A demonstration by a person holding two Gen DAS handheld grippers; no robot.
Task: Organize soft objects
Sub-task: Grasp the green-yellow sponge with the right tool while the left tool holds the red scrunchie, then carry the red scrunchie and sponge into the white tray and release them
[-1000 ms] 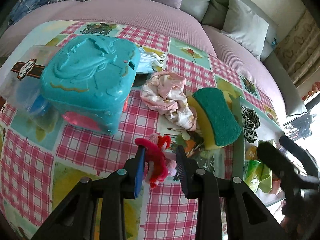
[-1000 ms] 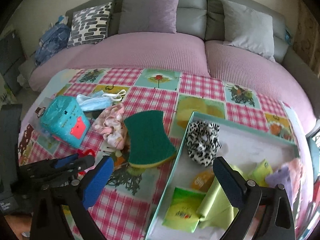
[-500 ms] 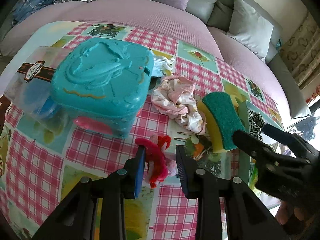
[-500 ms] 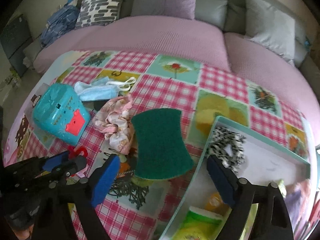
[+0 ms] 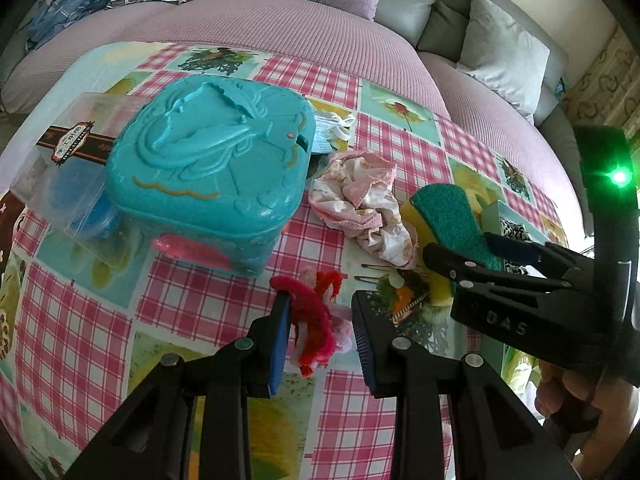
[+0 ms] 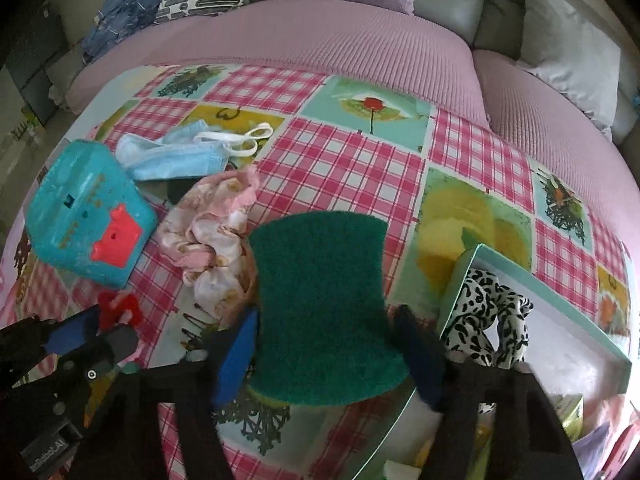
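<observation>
Green-topped yellow sponge (image 6: 324, 312): it lies on the checked desk (image 6: 340, 160), between the fingers of your right hand-held gripper (image 6: 328, 354), whose jaws stand apart on either side of it; contact cannot be told. Red fuzzy toy (image 5: 316, 320): sits between the parted jaws of your left hand-held gripper (image 5: 320, 336), one pad (image 5: 280, 336) against it. Pink crumpled cloth (image 6: 212, 232): beside the sponge. Blue face mask (image 6: 176, 156): behind the cloth. Teal plastic case (image 5: 208, 168): left of the cloth. Leopard-print scrunchie (image 6: 488, 316): inside the teal tray (image 6: 540, 280).
</observation>
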